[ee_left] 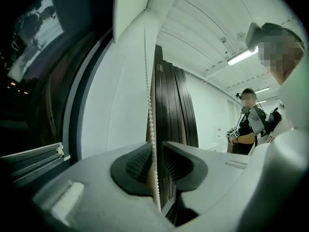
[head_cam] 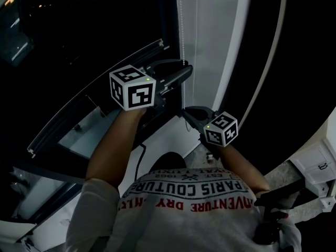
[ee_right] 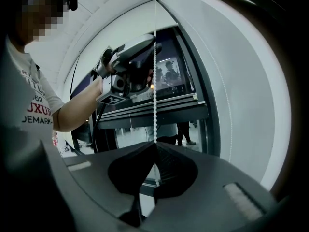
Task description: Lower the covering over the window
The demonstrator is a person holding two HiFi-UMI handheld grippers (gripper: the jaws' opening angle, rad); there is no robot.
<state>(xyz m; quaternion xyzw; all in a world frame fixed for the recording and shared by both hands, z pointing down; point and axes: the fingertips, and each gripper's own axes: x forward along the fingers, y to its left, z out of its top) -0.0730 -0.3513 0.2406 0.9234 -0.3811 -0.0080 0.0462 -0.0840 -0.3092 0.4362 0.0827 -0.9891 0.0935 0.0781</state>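
Bead chain [ee_right: 155, 93]: runs vertically; my right gripper [ee_right: 154, 148] clamps it below, left gripper [ee_left: 155, 153] straddles it above, jaws apart.

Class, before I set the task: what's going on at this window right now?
A person is working the bead chain that hangs beside the window, with a claw in each hand. The right claw is shut on the chain, lower down. The left claw is higher up the same chain, its jaws apart with the chain running between them, not pinched. The covering itself isn't clearly in view, so how far down it is can't be told.
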